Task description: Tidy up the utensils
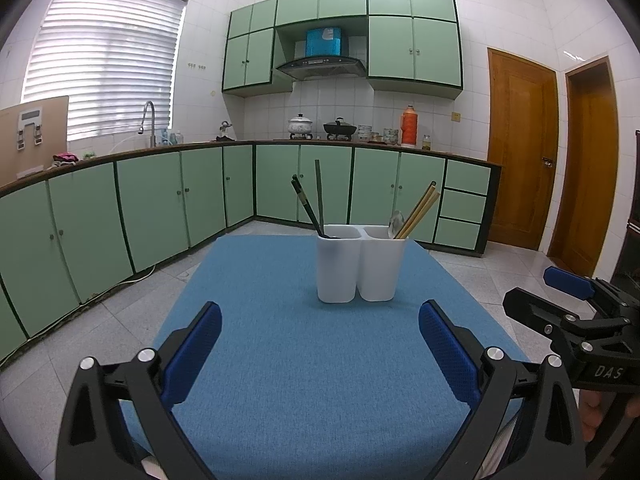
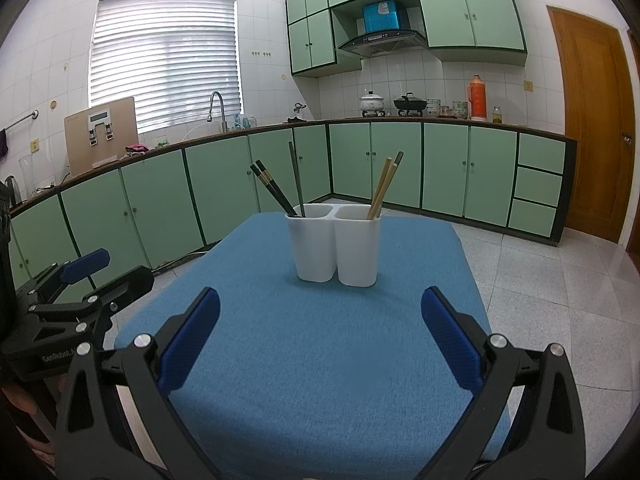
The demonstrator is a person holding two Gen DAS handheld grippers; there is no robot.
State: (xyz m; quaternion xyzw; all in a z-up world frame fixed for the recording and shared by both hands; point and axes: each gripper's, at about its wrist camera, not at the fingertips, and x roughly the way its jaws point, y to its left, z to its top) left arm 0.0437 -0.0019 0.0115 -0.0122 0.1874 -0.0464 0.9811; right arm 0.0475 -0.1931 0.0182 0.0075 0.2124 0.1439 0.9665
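A white two-compartment utensil holder stands upright near the far end of the blue table mat. Its left compartment holds dark chopsticks and a tall dark handle. The right compartment holds light wooden chopsticks and a metal spoon. My left gripper is open and empty, short of the holder. My right gripper is open too, with nothing between its fingers, and shows at the right edge of the left wrist view.
Green kitchen cabinets run along the left and far walls under a counter with a faucet, pots and an orange thermos. Wooden doors stand at the right. Tiled floor surrounds the table.
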